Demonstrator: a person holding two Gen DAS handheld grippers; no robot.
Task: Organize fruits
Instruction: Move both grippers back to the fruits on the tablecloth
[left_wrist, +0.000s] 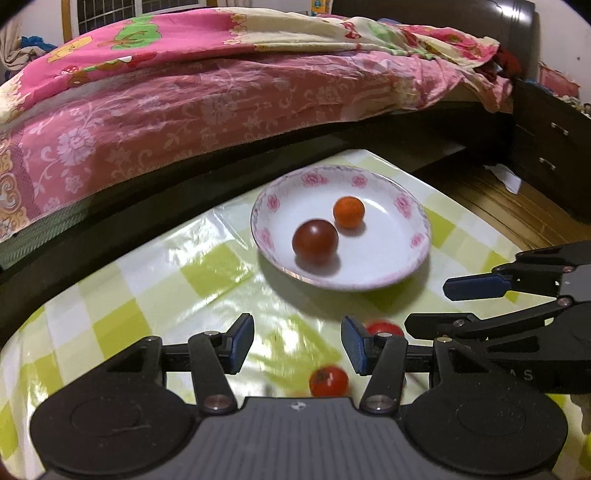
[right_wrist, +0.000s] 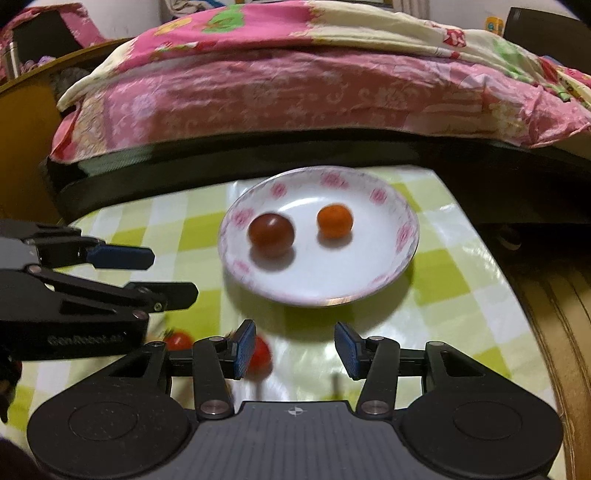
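Note:
A white plate with pink flowers stands on the checked tablecloth and holds a dark red tomato and a small orange fruit. Two red tomatoes lie on the cloth in front of the plate. My left gripper is open and empty above the cloth, one tomato just below its right finger. My right gripper is open and empty, a tomato beside its left finger. Each gripper shows in the other's view.
The table has a green and white checked cover. A bed with pink bedding runs close along its far side. A dark cabinet and wooden floor lie to the right, past the table's edge.

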